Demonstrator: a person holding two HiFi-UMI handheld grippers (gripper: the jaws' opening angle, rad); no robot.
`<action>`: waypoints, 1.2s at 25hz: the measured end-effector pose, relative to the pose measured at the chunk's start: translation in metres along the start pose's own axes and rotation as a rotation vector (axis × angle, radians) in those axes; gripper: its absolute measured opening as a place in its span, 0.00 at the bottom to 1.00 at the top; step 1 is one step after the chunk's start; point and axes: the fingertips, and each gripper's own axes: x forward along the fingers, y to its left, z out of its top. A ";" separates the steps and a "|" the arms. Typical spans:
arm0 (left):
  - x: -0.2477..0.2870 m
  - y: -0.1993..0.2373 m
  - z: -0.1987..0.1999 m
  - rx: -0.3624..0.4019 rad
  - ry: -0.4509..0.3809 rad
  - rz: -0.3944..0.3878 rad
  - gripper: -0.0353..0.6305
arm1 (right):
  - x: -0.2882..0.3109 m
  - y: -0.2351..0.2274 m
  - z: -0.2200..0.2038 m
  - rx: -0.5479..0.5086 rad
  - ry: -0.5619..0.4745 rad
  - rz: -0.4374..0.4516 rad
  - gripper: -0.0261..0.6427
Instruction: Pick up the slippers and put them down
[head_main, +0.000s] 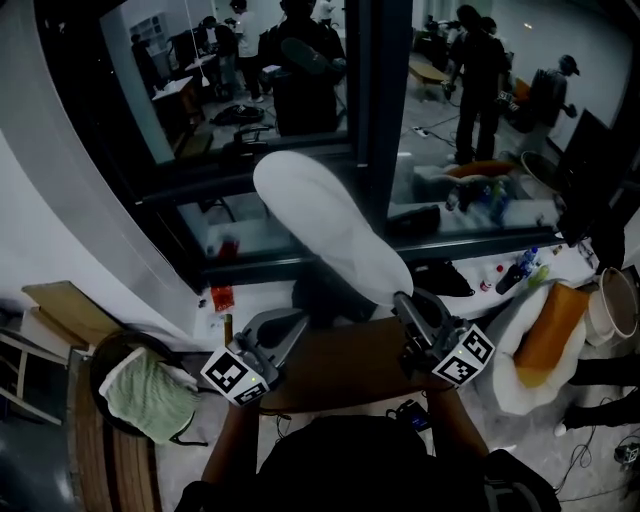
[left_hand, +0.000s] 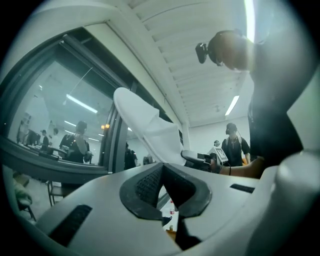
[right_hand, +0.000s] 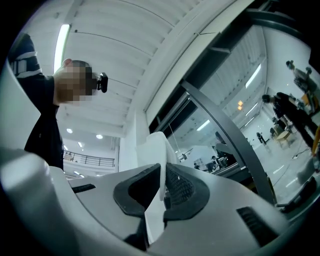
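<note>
In the head view a white slipper is held up in front of the window, toe pointing up and to the left. My right gripper is shut on its lower edge; in the right gripper view a thin white part of the slipper sits pinched between the dark pads. My left gripper hangs just left of it, apart from the slipper. Its jaws meet at the tips with nothing between them. From the left gripper view the slipper rises beyond the jaws. No second slipper can be made out.
A brown tabletop lies below both grippers. A dark window frame and its sill stand close ahead. A green cloth rests on a round stool at left. Bottles and an orange and white bag are at right.
</note>
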 end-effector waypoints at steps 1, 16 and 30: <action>0.000 0.000 0.001 0.004 -0.001 -0.001 0.06 | 0.000 0.000 0.000 -0.003 0.000 -0.002 0.10; -0.005 0.000 -0.014 -0.063 -0.008 -0.002 0.06 | -0.010 -0.009 -0.031 0.056 0.072 -0.034 0.10; -0.006 -0.009 -0.132 -0.324 0.190 0.012 0.06 | -0.064 -0.063 -0.143 0.290 0.330 -0.198 0.10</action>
